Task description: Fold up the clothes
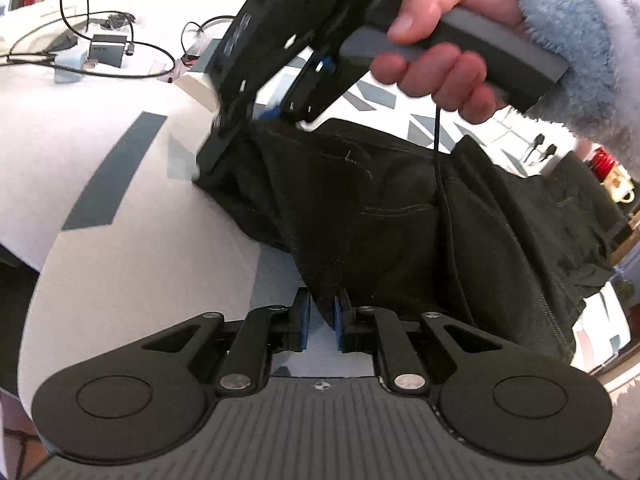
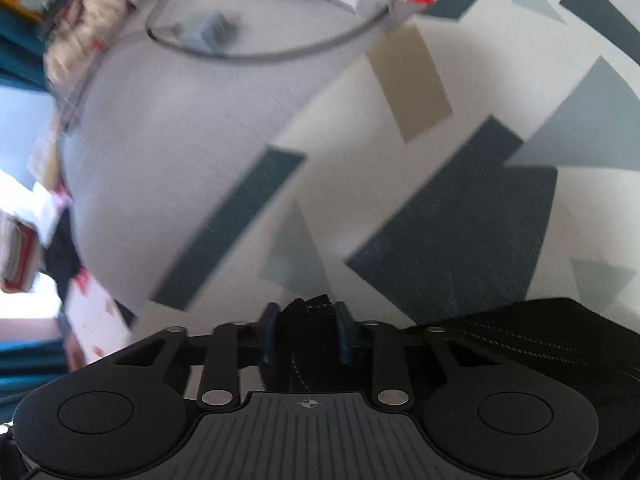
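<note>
A: The black trousers [image 1: 400,208] are off the bench [image 1: 132,240], slung between the two claws and sagging in the middle, the rest trailing away toward four o'clock in the left wrist view.

B: Who has what?

A: The left claw [image 1: 322,320] sits at six o'clock, narrow, pads pinching a thin edge of the dark cloth. The right claw [image 1: 240,128] is up at eleven o'clock of the garment, closed on a stitched hem, a hand [image 1: 440,52] in a fluffy blue sleeve [image 1: 568,40] driving it.

B: And from its own camera?

A: The right claw [image 2: 306,330] has a bunched wad of black fabric [image 2: 520,344] jammed between its pads, more spilling off toward four o'clock.

B: Why hold it at two ends?

A: My read: two held points pull one edge taut, so it can be laid straight on the patterned cloth. The view is blurred, so it's moving fast. Cables [image 1: 100,40] and a small box [image 1: 106,50] lie at the far end, around eleven o'clock, well apart.
</note>
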Available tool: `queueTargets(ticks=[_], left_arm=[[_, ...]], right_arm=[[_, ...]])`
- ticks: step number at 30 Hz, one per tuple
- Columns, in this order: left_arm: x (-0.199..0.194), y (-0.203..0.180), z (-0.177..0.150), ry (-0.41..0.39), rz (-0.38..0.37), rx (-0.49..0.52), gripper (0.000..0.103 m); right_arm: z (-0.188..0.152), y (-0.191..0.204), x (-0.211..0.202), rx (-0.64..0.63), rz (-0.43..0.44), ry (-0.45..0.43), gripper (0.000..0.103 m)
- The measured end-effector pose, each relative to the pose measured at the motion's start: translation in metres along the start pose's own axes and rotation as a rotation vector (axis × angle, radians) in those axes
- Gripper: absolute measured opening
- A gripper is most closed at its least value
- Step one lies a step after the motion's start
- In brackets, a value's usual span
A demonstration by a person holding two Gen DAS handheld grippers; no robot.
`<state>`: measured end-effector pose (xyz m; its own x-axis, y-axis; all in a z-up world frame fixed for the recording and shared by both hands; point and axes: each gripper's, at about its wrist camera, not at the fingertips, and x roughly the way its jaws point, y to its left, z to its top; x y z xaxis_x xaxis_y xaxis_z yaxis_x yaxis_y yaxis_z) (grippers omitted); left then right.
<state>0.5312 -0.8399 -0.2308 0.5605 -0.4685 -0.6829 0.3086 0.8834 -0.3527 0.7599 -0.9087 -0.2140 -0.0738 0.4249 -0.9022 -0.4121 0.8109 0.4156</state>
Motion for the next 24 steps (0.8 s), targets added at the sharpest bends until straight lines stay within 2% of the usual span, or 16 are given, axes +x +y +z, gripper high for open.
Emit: queueTargets(ticks=[4, 6, 7, 10, 11, 12, 14, 17, 21, 23, 24], left_arm=[[-0.001, -0.001, 0.006, -0.027, 0.042, -0.019, 0.012], [0.001, 0.005, 0.006, -0.026, 0.052, -0.082, 0.012], [0.002, 0.010, 0.005, -0.022, 0.054, -0.123, 0.012], [0.000, 0.016, 0.000, -0.003, 0.073, -0.178, 0.012], [-0.001, 0.016, -0.002, 0.003, 0.081, -0.178, 0.013], [-0.003, 0.016, -0.003, 0.007, 0.088, -0.178, 0.015], [-0.004, 0.015, -0.005, 0.014, 0.096, -0.177, 0.018], [-0.006, 0.015, -0.007, 0.024, 0.109, -0.176, 0.018], [-0.007, 0.016, -0.012, 0.032, 0.114, -0.185, 0.018], [-0.007, 0.012, -0.011, 0.028, 0.119, -0.168, 0.018], [-0.006, 0.009, -0.010, 0.025, 0.123, -0.148, 0.019]], right_arm=[[-0.006, -0.023, -0.048, 0.155, 0.098, -0.207, 0.016], [-0.013, -0.035, -0.071, 0.255, 0.144, -0.331, 0.005], [-0.017, -0.041, -0.083, 0.305, 0.166, -0.393, 0.005], [-0.014, -0.042, -0.095, 0.351, 0.236, -0.438, 0.006], [-0.012, -0.039, -0.097, 0.335, 0.223, -0.437, 0.013], [-0.010, -0.037, -0.094, 0.314, 0.203, -0.420, 0.025], [-0.004, -0.031, -0.079, 0.265, 0.153, -0.366, 0.036], [0.004, -0.024, -0.055, 0.200, 0.083, -0.275, 0.038], [0.002, -0.018, -0.026, 0.132, 0.042, -0.108, 0.047], [0.000, -0.010, -0.020, 0.073, 0.010, -0.061, 0.047], [-0.001, -0.006, -0.019, 0.040, -0.016, -0.047, 0.039]])
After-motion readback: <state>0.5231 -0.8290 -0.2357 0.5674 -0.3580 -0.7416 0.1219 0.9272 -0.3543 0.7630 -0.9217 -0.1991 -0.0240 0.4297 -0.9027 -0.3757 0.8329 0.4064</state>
